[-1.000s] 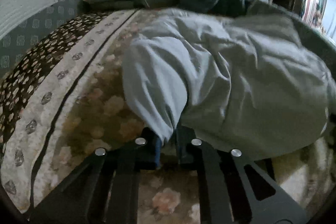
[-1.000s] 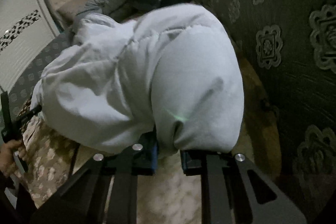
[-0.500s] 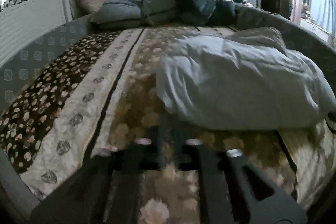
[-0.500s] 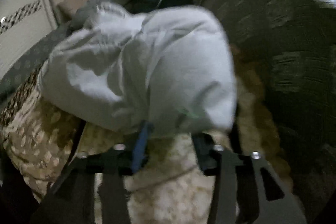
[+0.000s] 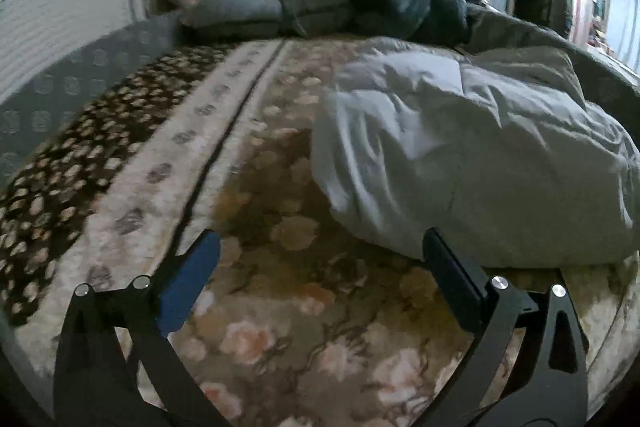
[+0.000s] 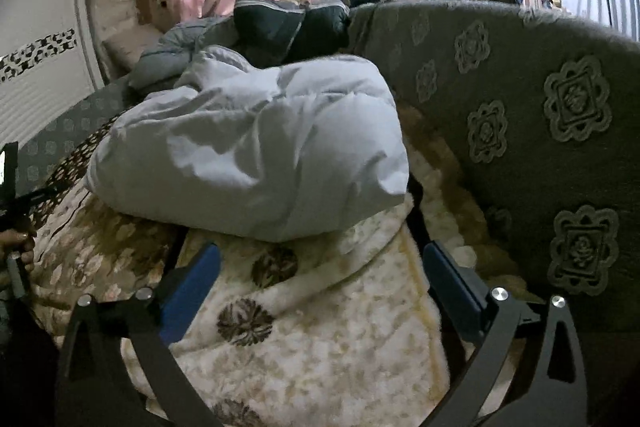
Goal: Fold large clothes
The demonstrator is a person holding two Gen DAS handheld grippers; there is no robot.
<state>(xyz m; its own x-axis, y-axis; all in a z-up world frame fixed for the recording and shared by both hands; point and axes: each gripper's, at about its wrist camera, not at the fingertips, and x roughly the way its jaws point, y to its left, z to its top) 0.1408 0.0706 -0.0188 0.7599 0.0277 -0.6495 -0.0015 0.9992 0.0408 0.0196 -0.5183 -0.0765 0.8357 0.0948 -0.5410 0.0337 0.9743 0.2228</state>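
Both hand-held grippers [image 5: 320,259] [image 6: 320,263] wide apart, empty; puffy jacket [image 6: 256,155] far side hidden.

Left gripper [image 5: 320,259] wide open, empty, over floral blanket [image 5: 280,307]; pale puffy garment [image 5: 472,163] at two o'clock.

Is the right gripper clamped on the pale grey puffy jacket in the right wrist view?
No: the right gripper has its jaws spread wide and empty, short of the pale grey puffy jacket on the bed.

- Jacket [image 5: 472,155]: right end cut off by left-wrist frame edge.
- Hand [image 6: 16,247]: cropped at right-wrist frame's left edge.
- Bedding pile [image 5: 320,3]: blurred.
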